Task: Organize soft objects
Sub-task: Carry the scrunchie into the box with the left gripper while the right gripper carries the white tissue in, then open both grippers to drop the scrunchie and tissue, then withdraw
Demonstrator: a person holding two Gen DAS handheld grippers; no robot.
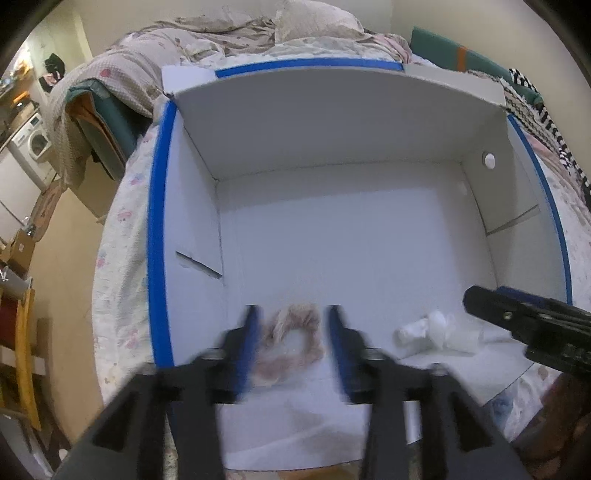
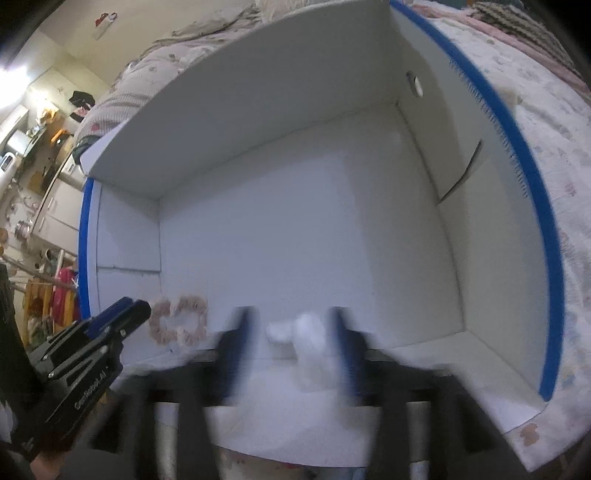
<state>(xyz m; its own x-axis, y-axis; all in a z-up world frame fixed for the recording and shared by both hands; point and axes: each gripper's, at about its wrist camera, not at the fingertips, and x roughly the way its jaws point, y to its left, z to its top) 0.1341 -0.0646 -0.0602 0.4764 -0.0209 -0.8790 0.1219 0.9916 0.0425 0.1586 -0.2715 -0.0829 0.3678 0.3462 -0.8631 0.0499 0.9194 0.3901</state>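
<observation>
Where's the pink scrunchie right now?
The scrunchie lies on the box floor near the front left corner, between the left gripper's open jaws and left of the white cloth.

1. Bed with a pale floral sheet fills the middle of the room.
2. Crumpled beige quilt and pillow piled at the bed's far end.
3. Cream wall behind the bed's far end.
4. Washing machine left of the bed, beside white cabinets.
5. Beige floor along the bed's left side.
6. Black-and-white patterned fabric on the bed's right side.
7. Bright light far left of the bed.
</observation>
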